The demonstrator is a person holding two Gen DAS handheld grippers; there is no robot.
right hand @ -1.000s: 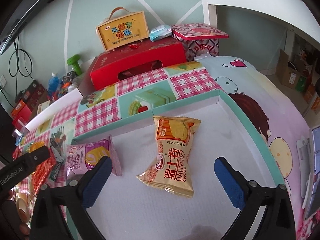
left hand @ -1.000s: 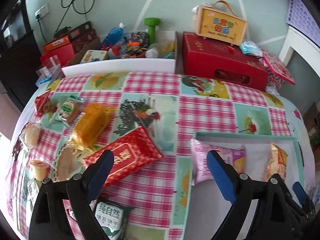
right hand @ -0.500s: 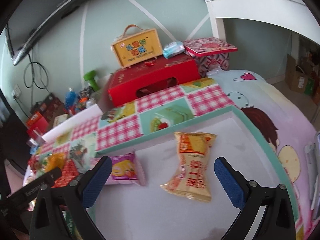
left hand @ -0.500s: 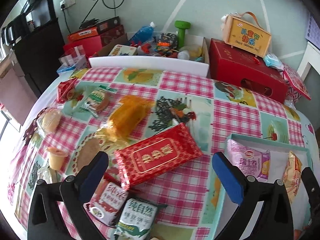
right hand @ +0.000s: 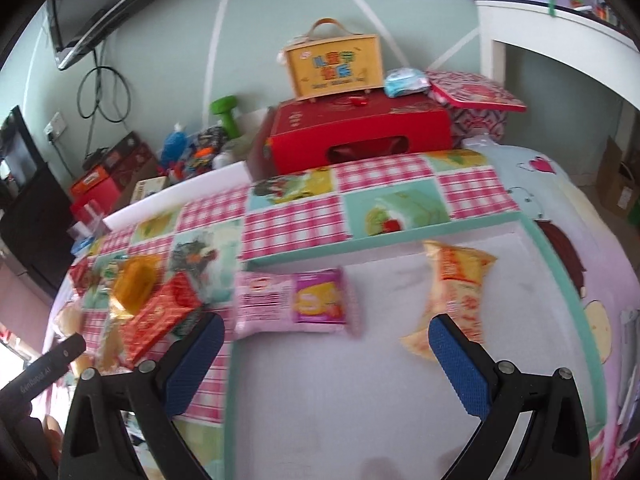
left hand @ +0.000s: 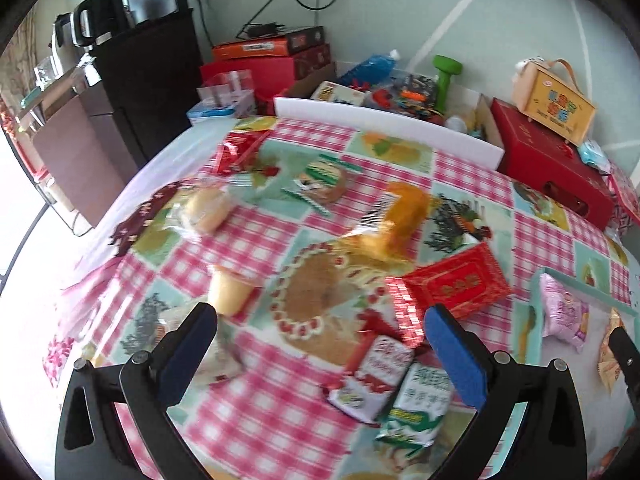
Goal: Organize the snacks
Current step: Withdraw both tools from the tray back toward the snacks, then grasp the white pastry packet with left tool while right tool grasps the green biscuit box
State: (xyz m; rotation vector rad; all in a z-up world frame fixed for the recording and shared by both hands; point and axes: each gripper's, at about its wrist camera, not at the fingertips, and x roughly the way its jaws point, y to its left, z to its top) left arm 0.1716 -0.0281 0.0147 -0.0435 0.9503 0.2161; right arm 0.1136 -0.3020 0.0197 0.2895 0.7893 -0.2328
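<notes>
Snacks lie scattered on the checked cloth: a red packet (left hand: 456, 286), an orange bag (left hand: 396, 216), a jelly cup (left hand: 230, 292), a round bun (left hand: 204, 210), a red-white pouch (left hand: 374, 380) and a green-white pouch (left hand: 420, 404). My left gripper (left hand: 320, 356) is open and empty above the cloth, left of the pouches. The teal-rimmed white tray (right hand: 400, 238) holds a pink packet (right hand: 292, 304) and a yellow packet (right hand: 452, 292). My right gripper (right hand: 324, 364) is open and empty above the tray.
A red gift box (right hand: 360, 136) with a yellow carry case (right hand: 336, 66) on it stands at the table's far edge. A white board (left hand: 384, 132) and a cluttered carton lie behind the cloth. A black cabinet (left hand: 148, 76) stands at the left.
My left gripper has swung left, away from the tray, over the loose snacks. My right gripper has drawn back and turned left; the pink packet now lies between its fingers' line of view.
</notes>
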